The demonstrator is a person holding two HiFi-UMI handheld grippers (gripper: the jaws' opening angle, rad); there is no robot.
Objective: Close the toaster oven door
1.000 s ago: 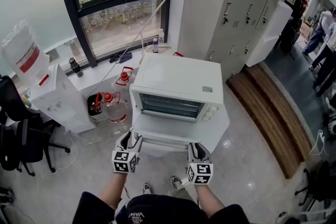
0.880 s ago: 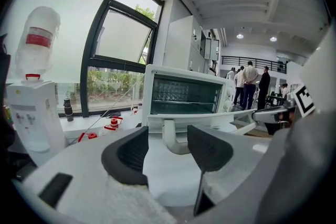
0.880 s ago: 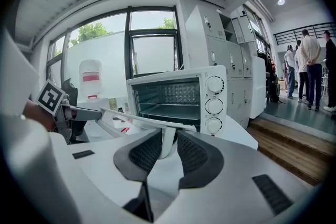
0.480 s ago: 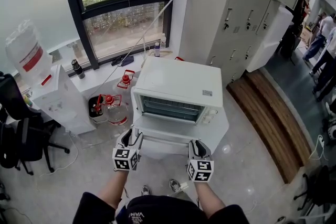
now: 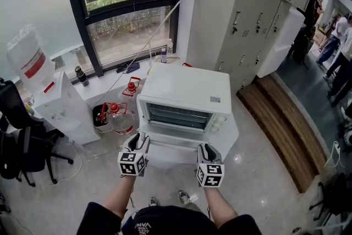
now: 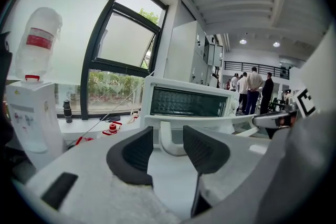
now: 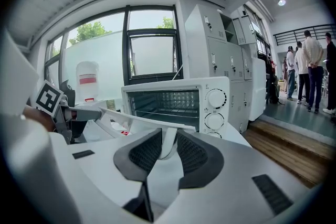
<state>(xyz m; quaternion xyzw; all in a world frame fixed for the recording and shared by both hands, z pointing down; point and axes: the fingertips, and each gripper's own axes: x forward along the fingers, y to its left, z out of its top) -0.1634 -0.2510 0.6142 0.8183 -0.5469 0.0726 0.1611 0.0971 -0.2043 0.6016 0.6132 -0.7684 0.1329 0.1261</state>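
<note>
The white toaster oven [image 5: 184,88] stands on a white cabinet with its door [image 5: 173,143] folded down flat towards me. My left gripper [image 5: 137,141] is at the left end of the door handle [image 6: 169,140]. Its jaws are closing around the handle's curved post, and a gap still shows at each pad [image 6: 139,150]. My right gripper [image 5: 204,148] is at the handle's right end. In the right gripper view its pads [image 7: 190,152] press on the handle post [image 7: 169,143]. The oven cavity [image 7: 165,103] is open behind it.
A water dispenser [image 5: 55,102] with a bottle on top stands at the left, with red-capped jugs [image 5: 118,113] on the floor beside it. An office chair [image 5: 22,140] is at the far left. Grey lockers [image 5: 258,14], a wooden step [image 5: 286,129] and several people [image 5: 338,36] are at the right.
Both grippers stay at the door's front edge. The whole view has shifted slightly, and the door still lies flat.
</note>
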